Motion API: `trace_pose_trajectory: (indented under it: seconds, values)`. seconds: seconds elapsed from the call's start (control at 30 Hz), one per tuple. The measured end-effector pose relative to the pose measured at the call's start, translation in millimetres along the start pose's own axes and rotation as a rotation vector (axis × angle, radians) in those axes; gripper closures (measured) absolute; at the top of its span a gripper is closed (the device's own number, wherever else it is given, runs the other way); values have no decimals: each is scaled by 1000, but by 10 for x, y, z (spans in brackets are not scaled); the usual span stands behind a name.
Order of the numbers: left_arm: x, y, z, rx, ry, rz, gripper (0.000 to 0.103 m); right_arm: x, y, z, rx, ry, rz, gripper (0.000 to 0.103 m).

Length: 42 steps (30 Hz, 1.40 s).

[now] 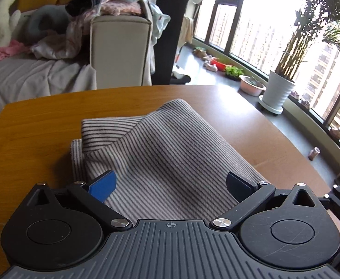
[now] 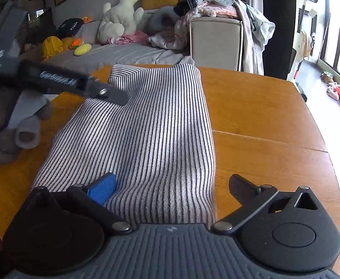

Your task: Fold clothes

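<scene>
Left gripper [image 1: 171,184] spread wide, both blue pads apart above one striped garment [image 1: 160,153], gripping nothing. One garment only, grey-and-white striped, folded into a long band, lying on the wooden table [image 1: 35,125], one edge doubled over at the far left corner. Beyond the table: one sofa [image 1: 120,46] heaped with clothes, one white potted plant [image 1: 278,93].

Right gripper [image 2: 172,186] likewise wide open, one pad over the same garment [image 2: 151,125], the other pad over bare table [image 2: 263,116] just beside the garment. Garment smooth, stripes running lengthwise. Beyond the garment, one plush toy [image 2: 121,16].
</scene>
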<state>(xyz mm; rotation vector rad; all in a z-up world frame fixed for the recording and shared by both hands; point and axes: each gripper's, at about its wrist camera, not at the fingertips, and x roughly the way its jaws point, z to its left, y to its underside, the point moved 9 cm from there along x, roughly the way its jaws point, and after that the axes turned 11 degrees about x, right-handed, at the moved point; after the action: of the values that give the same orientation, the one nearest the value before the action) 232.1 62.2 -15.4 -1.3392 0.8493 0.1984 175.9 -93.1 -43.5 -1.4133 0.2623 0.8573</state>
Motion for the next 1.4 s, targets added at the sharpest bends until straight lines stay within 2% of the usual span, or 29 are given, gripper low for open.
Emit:
trace_pose_trajectory:
  seconds: [0.07,0.1,0.13,0.2,0.33,0.4,0.47,0.5,0.73,0.83,0.97,1.07,1.17,1.23,1.3,1.4]
  values:
    - [-237,149,-4,29,-20,1,3,-113,-83,41,-43,1,-52,10]
    - [-344,236,-11,39,-21,7,8,-165,-132,73,-59,-8,-73,31]
    - [-417,325,-12,42,-17,17,17,-198,-179,111,-56,-27,-78,45]
    - [-559,501,-13,47,-9,37,23,-214,-243,185,-46,-71,-79,49]
    - [-648,750,73,-29,22,61,25,-51,-178,343,-80,-106,-36,49]
    - [-633,781,81,-70,50,62,30,65,-85,357,-94,-106,-1,49]
    - [-592,791,73,-96,77,66,39,100,-45,324,-93,-101,-11,43]
    - [-546,780,61,-93,83,69,40,110,-34,304,-91,-96,-14,39]
    - [-259,566,-30,-95,99,50,40,82,-63,121,-65,-32,-26,36]
    - [-152,492,-77,-83,90,34,37,59,-60,60,-57,-8,-31,35]
    - [-238,545,-65,-30,40,34,29,-51,76,135,-84,-3,-33,30]
    - [-365,627,-9,2,7,34,21,-107,125,192,-103,-8,-22,22]
    - [-486,668,63,-5,-6,33,18,-172,93,250,-133,-12,-13,21]
    - [-577,679,87,-2,-27,25,18,-308,16,318,-173,-18,-58,21]
    - [-687,682,127,26,-91,16,20,-428,-4,404,-221,-39,-87,21]
    - [-829,710,208,54,-145,15,19,-496,159,565,-302,-118,-38,21]
